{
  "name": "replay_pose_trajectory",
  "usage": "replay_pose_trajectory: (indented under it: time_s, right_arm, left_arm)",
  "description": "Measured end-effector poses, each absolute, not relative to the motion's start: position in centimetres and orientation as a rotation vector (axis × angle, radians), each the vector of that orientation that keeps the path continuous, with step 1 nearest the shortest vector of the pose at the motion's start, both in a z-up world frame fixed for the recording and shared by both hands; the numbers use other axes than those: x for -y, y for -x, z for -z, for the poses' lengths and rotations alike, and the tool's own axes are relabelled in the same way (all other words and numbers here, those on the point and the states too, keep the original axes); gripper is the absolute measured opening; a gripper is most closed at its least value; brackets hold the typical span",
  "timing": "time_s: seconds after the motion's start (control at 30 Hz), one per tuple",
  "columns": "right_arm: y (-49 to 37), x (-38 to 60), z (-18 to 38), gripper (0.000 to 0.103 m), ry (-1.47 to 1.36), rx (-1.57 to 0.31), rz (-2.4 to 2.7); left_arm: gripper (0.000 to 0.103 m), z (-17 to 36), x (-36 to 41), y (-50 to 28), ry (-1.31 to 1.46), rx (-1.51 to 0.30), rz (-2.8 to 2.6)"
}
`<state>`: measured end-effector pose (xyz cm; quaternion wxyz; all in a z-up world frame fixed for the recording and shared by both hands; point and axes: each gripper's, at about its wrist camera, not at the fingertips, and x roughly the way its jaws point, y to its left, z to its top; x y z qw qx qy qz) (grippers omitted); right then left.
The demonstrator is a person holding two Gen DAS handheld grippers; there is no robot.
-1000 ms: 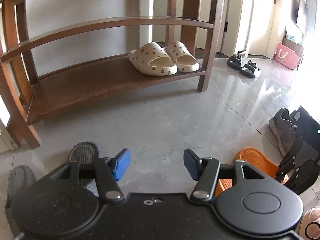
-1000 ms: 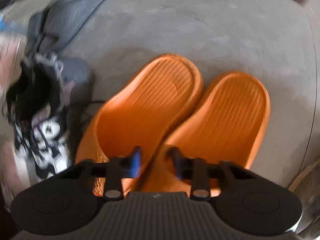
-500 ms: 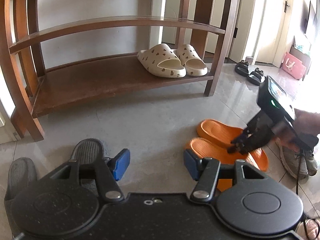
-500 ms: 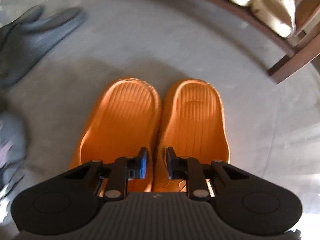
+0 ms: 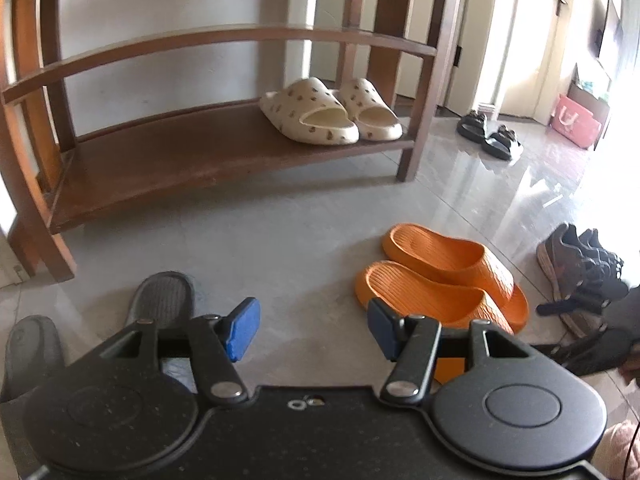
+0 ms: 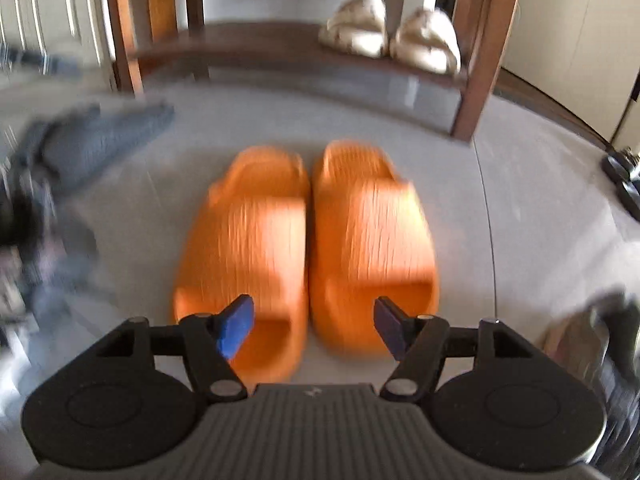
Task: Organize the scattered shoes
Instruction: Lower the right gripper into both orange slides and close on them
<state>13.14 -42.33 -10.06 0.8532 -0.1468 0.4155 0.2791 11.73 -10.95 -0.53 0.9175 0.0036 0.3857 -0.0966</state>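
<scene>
Two orange slippers (image 6: 304, 240) lie side by side on the grey floor, toes toward the wooden shoe rack (image 6: 476, 80). Just behind their heel ends, my right gripper (image 6: 314, 324) has its jaws opening; the blue pads stand apart and press on nothing. From the left wrist the same orange pair (image 5: 436, 280) lies right of centre. My left gripper (image 5: 312, 328) is open over bare floor, holding nothing. A grey slipper (image 5: 164, 296) lies just beyond its left finger, with a second grey one (image 5: 32, 344) at the far left. Cream spotted slippers (image 5: 328, 116) sit on the rack's lower shelf (image 5: 160, 168).
Dark sneakers (image 5: 576, 268) lie on the floor right of the orange pair. Black sandals (image 5: 490, 136) and a pink bag (image 5: 574, 124) are farther back by the doorway. The rack's right front leg (image 5: 408, 160) stands beyond the orange slippers.
My right gripper let go of the orange slippers, opened wide and drew back from them. They now rest together before the rack. The left gripper has hardly moved.
</scene>
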Motion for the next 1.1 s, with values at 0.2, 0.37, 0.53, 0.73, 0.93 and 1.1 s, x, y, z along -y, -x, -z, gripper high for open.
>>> replay_pose_trajectory:
  time_s: [0.2, 0.37, 0.53, 0.73, 0.93, 1.1]
  right_arm:
    - [-15.8, 41.1, 12.4, 0.07, 0.201, -0.849, -0.59]
    - [-16.9, 40.0, 13.1, 0.072, 0.197, -0.823, -0.601]
    - [-17.3, 39.1, 13.2, 0.074, 0.177, -0.804, -0.578]
    - [-17.6, 38.5, 13.4, 0.047, 0.14, -0.763, -0.545]
    - [-18.5, 38.1, 12.6, 0.028, 0.138, -0.708, -0.539]
    - [-19.2, 38.1, 11.1, 0.025, 0.102, -0.65, -0.558]
  left_arm:
    - [0.059, 1.0, 12.8, -11.6, -0.063, -0.791, 0.217]
    - [0.059, 1.8, 13.7, -11.6, -0.072, -0.82, 0.236]
    - [0.059, 2.6, 13.9, -11.7, -0.074, -0.85, 0.244]
    - [0.059, 2.8, 13.7, -11.4, -0.069, -0.86, 0.239]
    - [0.059, 2.7, 13.2, -11.1, -0.066, -0.869, 0.232]
    - [0.059, 2.6, 12.6, -11.0, -0.06, -0.865, 0.218]
